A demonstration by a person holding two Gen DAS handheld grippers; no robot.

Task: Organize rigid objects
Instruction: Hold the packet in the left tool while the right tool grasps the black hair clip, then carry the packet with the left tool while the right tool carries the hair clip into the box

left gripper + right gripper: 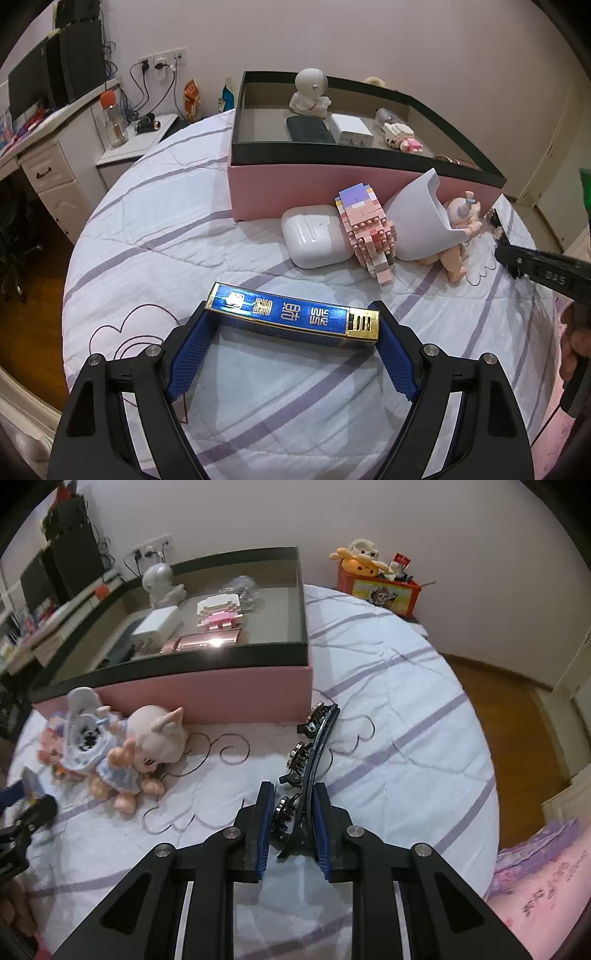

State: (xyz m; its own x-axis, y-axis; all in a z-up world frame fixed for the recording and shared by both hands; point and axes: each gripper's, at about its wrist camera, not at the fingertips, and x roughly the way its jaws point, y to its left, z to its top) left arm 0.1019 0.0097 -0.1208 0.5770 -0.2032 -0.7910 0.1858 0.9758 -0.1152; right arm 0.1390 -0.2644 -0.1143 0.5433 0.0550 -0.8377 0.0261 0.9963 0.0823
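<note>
The left gripper (pixel 291 325) is clamping a blue and gold pack (pixel 295 318) by its 2 short ends, blue pads (pixel 190 350) pressing in from either side, the pack lying crosswise over the striped bedspread (pixel 155 236). The right gripper (pixel 294 814) is pinching a long black hair clip (pixel 314 753) near its hinge end, jaws nearly together, with the clip running away from the fingers toward the corner of the box and its toothed side facing left.

Beyond the pack, a white earbud case (pixel 310 236) is resting on the bedspread, touching a pink and lilac brick figure (pixel 365 229) on its right. Just beside that, a white scoop-shaped shell (pixel 417 221) is leaning against the box's pink wall, with a peach-coloured doll (pixel 461 218) lying partly under it. In the right wrist view the same doll (pixel 147 738) is lying on its side in a pale blue dress.

Behind these things, a pink box (pixel 314 188) with a black rim is sitting open on the bed. Inside it are standing a white round-headed figurine (pixel 310 92), a dark flat case (pixel 308 129), a white charger block (pixel 351 129), a small pink brick model (pixel 221 614) and a shiny rose-coloured case (pixel 207 642).

Farthest off, an orange tin (pixel 380 590) topped with plush toys is sitting by the wall, and a desk (pixel 44 147) with monitors is standing at the left.
</note>
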